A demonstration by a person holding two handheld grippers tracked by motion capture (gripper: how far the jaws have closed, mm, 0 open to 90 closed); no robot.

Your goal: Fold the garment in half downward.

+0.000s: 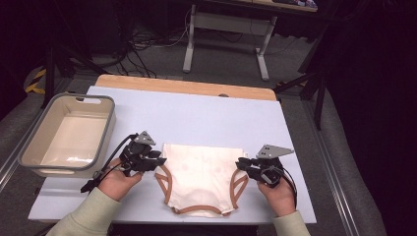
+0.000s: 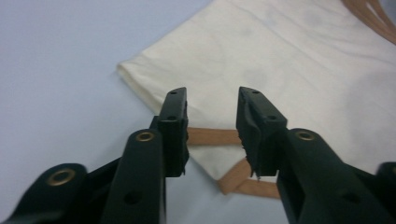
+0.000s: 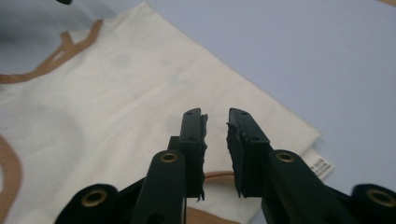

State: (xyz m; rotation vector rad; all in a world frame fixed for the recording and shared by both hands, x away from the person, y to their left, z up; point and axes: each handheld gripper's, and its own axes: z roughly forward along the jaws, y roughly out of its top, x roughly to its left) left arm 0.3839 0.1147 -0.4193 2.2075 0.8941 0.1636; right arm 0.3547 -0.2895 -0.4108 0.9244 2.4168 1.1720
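The cream garment (image 1: pixel 201 179), folded flat near the grey tub (image 1: pixel 29 147), looks light and limp, best pinched at its brown-trimmed side edges, where the left gripper (image 2: pixel 210 126) and right gripper (image 3: pixel 216 140) hover, jaws narrowly parted and empty.

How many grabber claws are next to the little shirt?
2. The left gripper is at the left side of the cream garment, by its brown-trimmed armhole. The right gripper is at its right side. Both have their jaws apart with nothing pinched.
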